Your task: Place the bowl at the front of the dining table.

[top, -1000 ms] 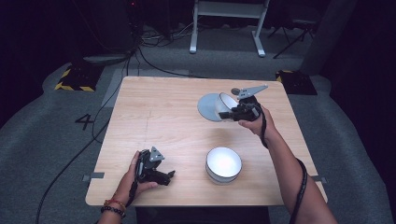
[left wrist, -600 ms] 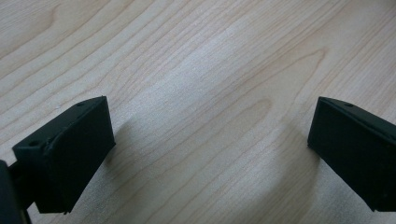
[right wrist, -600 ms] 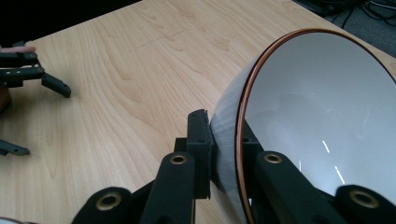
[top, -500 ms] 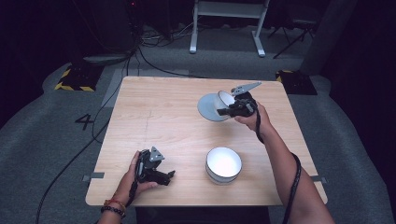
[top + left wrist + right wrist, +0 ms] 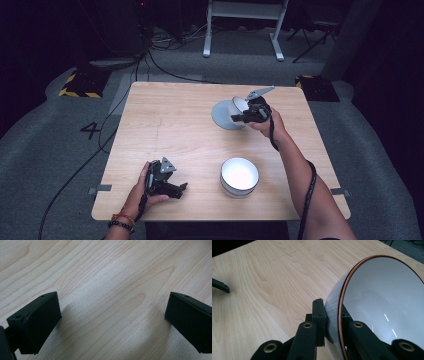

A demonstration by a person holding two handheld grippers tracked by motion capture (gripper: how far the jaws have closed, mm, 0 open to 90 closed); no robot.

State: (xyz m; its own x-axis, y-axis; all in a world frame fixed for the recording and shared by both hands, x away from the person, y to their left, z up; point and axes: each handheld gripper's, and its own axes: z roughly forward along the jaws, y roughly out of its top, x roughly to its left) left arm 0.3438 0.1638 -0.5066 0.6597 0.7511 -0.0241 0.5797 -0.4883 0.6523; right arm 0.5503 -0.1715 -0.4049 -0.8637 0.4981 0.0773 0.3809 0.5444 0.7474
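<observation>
A bowl (image 5: 224,115), grey outside and white inside with a thin brown rim, is tipped on its side over the far right of the wooden table (image 5: 170,115). My right gripper (image 5: 239,118) is shut on its rim. In the right gripper view, one jaw presses the bowl (image 5: 384,302) from outside and the other from inside, with the right gripper (image 5: 332,317) pinching the wall. I cannot tell whether the bowl touches the table. My left gripper (image 5: 181,189) lies on the table at the front left, held by a hand. The left gripper (image 5: 112,322) stands open over bare wood.
A second bowl (image 5: 239,176), white inside, stands upright near the table's front edge, right of my left gripper. Cables run over the grey floor on the left. A white stand (image 5: 242,20) is behind the table.
My right hand has moved a little to the left and down with the tilted bowl in its grip. The left hand and the upright bowl have stayed put.
</observation>
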